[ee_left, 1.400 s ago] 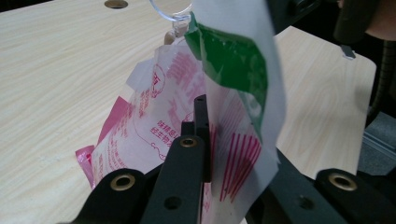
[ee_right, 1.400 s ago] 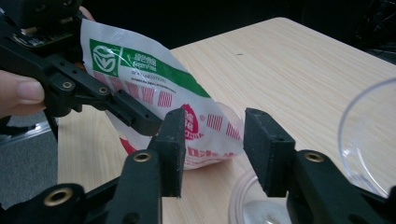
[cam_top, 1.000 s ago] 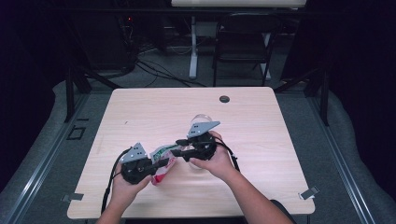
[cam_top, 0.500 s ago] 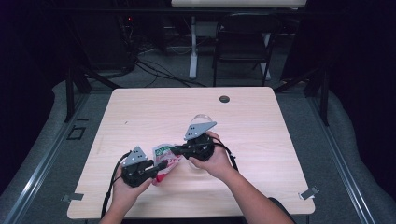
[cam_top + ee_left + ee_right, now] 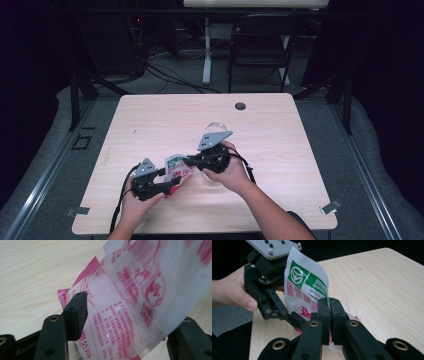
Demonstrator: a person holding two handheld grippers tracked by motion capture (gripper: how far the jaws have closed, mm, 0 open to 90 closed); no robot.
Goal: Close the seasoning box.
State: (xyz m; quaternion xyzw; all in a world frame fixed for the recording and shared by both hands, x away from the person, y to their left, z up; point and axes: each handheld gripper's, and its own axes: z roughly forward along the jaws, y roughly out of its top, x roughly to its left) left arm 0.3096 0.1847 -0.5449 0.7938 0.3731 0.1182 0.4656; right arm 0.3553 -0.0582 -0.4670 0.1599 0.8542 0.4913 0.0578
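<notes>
Since the earlier frames, left gripper (image 5: 167, 184) has dropped a little toward the table (image 5: 280, 150) near the front edge, and its jaws have just been opening. Right gripper (image 5: 192, 161) hasn't shifted.

Left gripper view: the two black jaws stand apart with the plastic packet (image 5: 130, 302) between them. Left pad (image 5: 77, 312) is just beside the film; can't tell if it touches. The other jaw sits behind the packet's lower edge at bottom right. No squeeze visible, so I read this one as released.

Right gripper view: jaws (image 5: 331, 315) are pressed together, clamped on the lower part of the packet (image 5: 305, 287). The film stands upright above the pads, with a green logo panel at the top and red print below. The left gripper (image 5: 287, 315) is seen just behind it, held in the person's left hand (image 5: 232, 293), grey plate on top.

High view: the packet (image 5: 176, 167) sits between the two grippers, over the front-middle of the table, slightly left of centre. It's lifted at the right gripper end; lower corner looks near the tabletop, contact unclear. Right hand (image 5: 227, 170) wraps the right gripper body; its grey three-cornered plate (image 5: 214, 137) points up and back.
</notes>
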